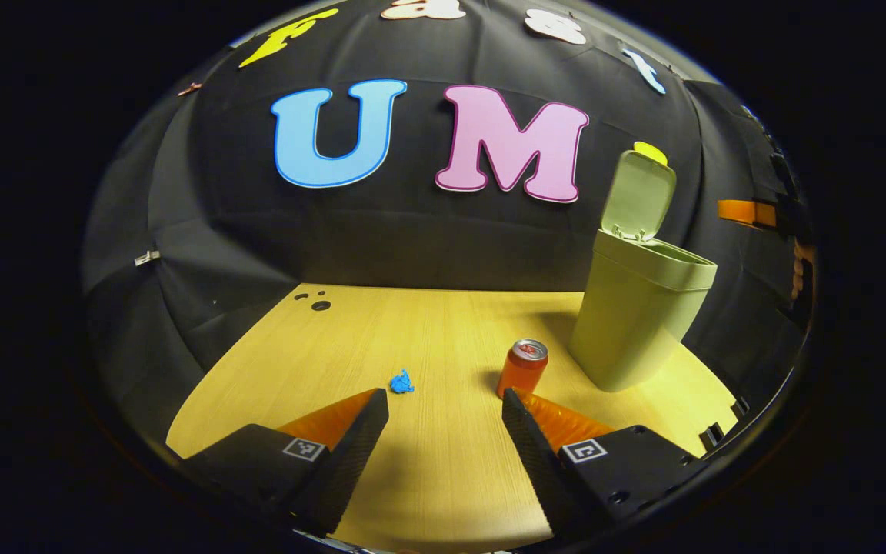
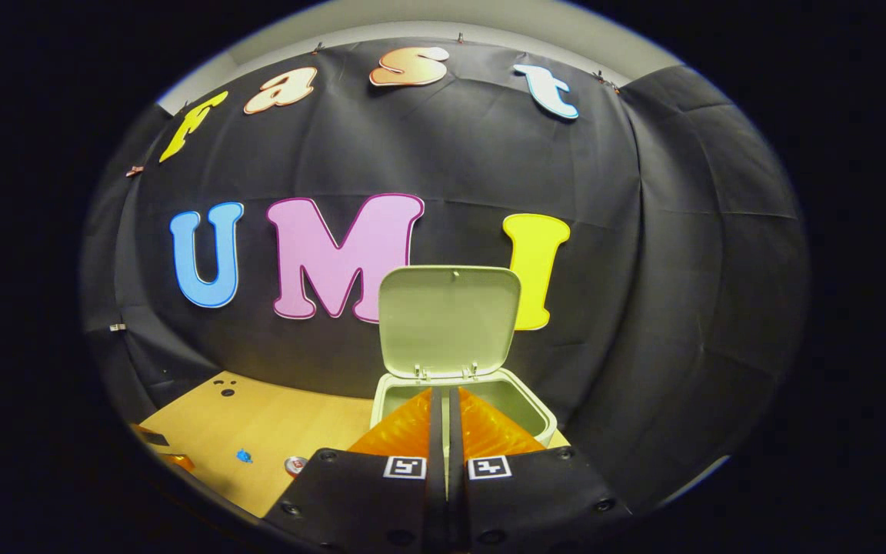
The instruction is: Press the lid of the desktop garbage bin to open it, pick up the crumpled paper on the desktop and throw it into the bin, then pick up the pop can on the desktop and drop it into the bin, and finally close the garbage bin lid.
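On the desktop (image 1: 443,462) ahead, crumpled paper (image 1: 401,382) lies before my wide-open left gripper (image 1: 445,415); my right gripper (image 2: 444,415), jaws closed empty, hovers over the open bin (image 2: 461,400); reaching carelessly could topple the pop can (image 1: 523,368)

Black gripper bodies (image 1: 443,431) carry square coded markers, round screws and seemingly ribbed jaws.

The pale green garbage bin (image 1: 639,315) stood upright on the wooden desktop (image 1: 428,477) toward two o'clock in the left gripper view, its hinged lid (image 1: 637,196) raised and standing up above the back rim. The orange pop can (image 1: 522,368) stood upright just beside the bin at its eight o'clock side. The small blue crumpled paper (image 1: 401,382) lay farther toward nine o'clock, apart from the can.
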The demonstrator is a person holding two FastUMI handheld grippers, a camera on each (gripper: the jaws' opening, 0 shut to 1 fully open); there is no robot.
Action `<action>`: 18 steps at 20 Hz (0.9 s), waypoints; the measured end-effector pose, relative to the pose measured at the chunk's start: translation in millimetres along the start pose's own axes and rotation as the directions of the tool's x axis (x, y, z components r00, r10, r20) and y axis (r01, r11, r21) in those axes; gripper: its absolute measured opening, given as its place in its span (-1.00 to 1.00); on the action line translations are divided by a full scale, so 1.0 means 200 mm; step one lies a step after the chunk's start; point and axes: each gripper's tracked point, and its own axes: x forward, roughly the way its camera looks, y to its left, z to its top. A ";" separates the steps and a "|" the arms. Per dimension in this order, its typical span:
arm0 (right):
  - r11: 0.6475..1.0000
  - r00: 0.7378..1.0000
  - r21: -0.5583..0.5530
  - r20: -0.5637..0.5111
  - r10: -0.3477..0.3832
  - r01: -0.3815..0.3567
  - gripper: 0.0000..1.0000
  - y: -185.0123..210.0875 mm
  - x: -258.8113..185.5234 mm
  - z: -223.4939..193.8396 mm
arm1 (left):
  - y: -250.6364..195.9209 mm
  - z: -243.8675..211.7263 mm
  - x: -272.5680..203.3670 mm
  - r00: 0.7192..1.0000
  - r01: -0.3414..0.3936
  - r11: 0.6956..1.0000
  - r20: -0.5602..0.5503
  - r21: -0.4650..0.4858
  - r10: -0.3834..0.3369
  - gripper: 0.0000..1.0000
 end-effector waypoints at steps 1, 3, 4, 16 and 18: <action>1.000 1.000 0.003 -0.002 -0.003 0.003 -0.90 0.01 -0.02 0.00 | 0.02 -0.01 -0.02 1.000 -0.002 1.000 -0.001 -0.003 0.002 0.92; 1.000 1.000 0.009 -0.012 -0.010 0.011 -0.90 0.02 -0.05 -0.03 | 0.07 -0.05 -0.05 1.000 -0.013 1.000 0.001 0.000 0.013 0.92; 1.000 1.000 0.017 -0.018 -0.010 0.010 -0.89 0.03 -0.06 -0.04 | 0.10 -0.07 -0.07 1.000 -0.022 1.000 0.001 0.001 0.022 0.92; 0.998 0.997 0.016 -0.044 0.063 -0.062 0.60 0.23 -0.18 -0.14 | 0.28 -0.06 -0.06 0.998 -0.070 0.997 0.008 -0.031 0.070 0.92; 0.997 0.995 -0.003 -0.064 0.077 -0.077 0.96 0.25 -0.18 -0.19 | 0.31 -0.03 0.01 0.997 -0.081 0.996 0.008 -0.037 0.082 0.92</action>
